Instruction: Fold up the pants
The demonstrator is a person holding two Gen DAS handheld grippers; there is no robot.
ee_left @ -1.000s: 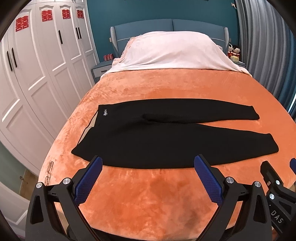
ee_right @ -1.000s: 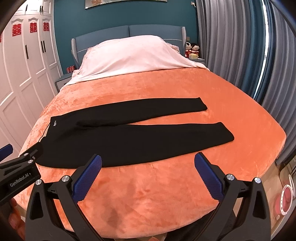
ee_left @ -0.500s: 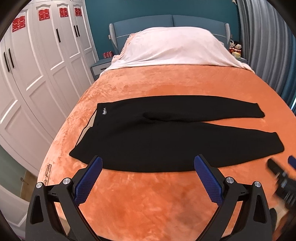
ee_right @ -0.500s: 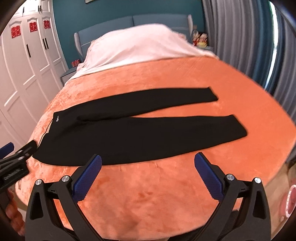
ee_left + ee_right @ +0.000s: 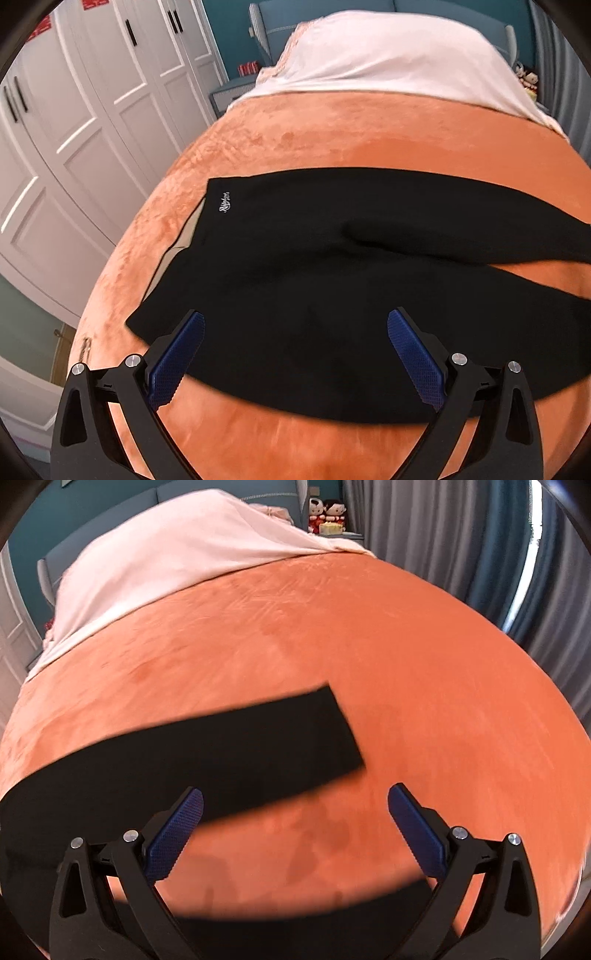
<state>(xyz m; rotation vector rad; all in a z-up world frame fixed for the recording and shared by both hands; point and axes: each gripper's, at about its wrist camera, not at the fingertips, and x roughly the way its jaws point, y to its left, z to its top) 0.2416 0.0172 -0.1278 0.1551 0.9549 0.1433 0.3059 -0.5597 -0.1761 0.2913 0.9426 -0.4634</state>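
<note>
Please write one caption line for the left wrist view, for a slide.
Open left gripper above the waist end of black pants lying flat on an orange bedspread.

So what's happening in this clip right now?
A person holding two grippers is about to fold black pants laid flat on an orange bedspread. The left gripper hovers over the waist end, the right gripper near the cuff of a leg; both have jaws wide open. Nothing is gripped and no fold is made yet.
</note>
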